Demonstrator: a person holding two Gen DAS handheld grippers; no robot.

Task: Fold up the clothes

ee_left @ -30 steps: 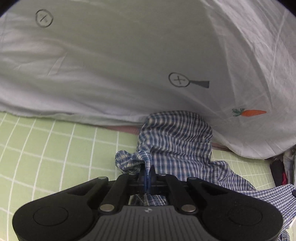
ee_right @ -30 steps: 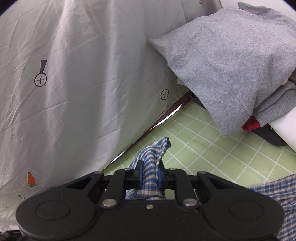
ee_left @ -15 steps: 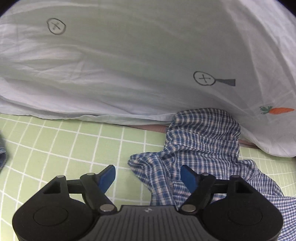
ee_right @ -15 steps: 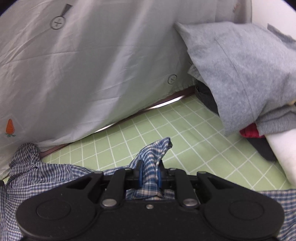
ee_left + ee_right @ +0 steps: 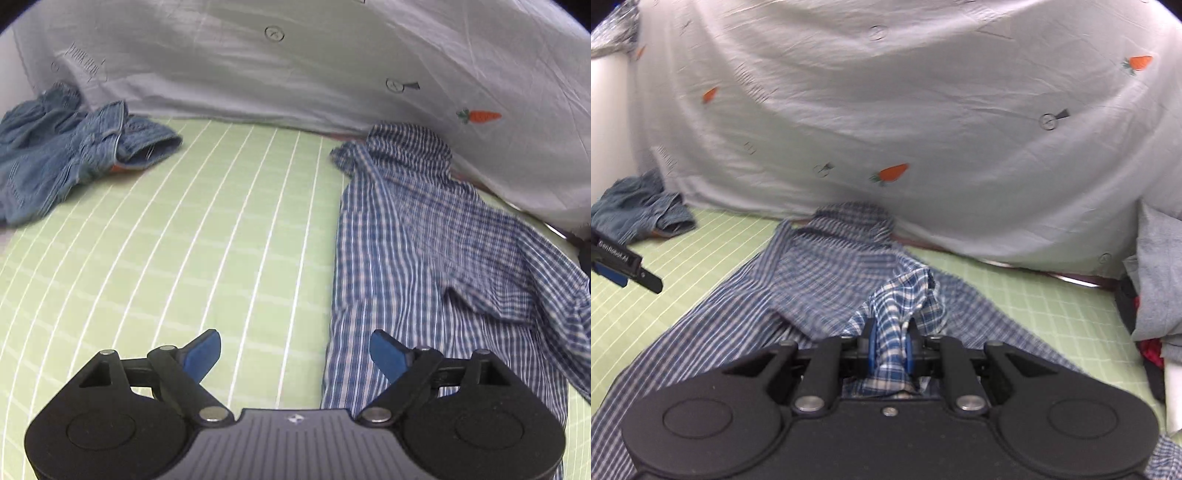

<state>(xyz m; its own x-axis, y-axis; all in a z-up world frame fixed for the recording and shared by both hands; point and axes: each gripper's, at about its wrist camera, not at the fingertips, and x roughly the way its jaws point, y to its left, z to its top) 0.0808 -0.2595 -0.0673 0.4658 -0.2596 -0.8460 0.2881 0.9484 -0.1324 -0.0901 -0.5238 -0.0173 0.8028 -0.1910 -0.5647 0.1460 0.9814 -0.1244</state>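
Observation:
A blue-and-white checked shirt (image 5: 424, 236) lies spread on the green gridded mat (image 5: 221, 240), its collar end toward the white sheet. My left gripper (image 5: 295, 350) is open and empty, hovering just left of the shirt's near edge. In the right wrist view the same checked shirt (image 5: 820, 273) runs from the sheet toward me. My right gripper (image 5: 889, 347) is shut on a bunched fold of that shirt, lifted a little above the rest. The left gripper's tip (image 5: 617, 262) shows at the left edge of the right wrist view.
A white sheet with carrot prints (image 5: 332, 62) rises behind the mat. Crumpled denim clothing (image 5: 66, 147) lies at the far left. A pile of grey and red clothes (image 5: 1156, 288) sits at the right edge of the right wrist view.
My left gripper opened, let go of the shirt and pulled back left. The right gripper, still holding its fold, swung left over the shirt.

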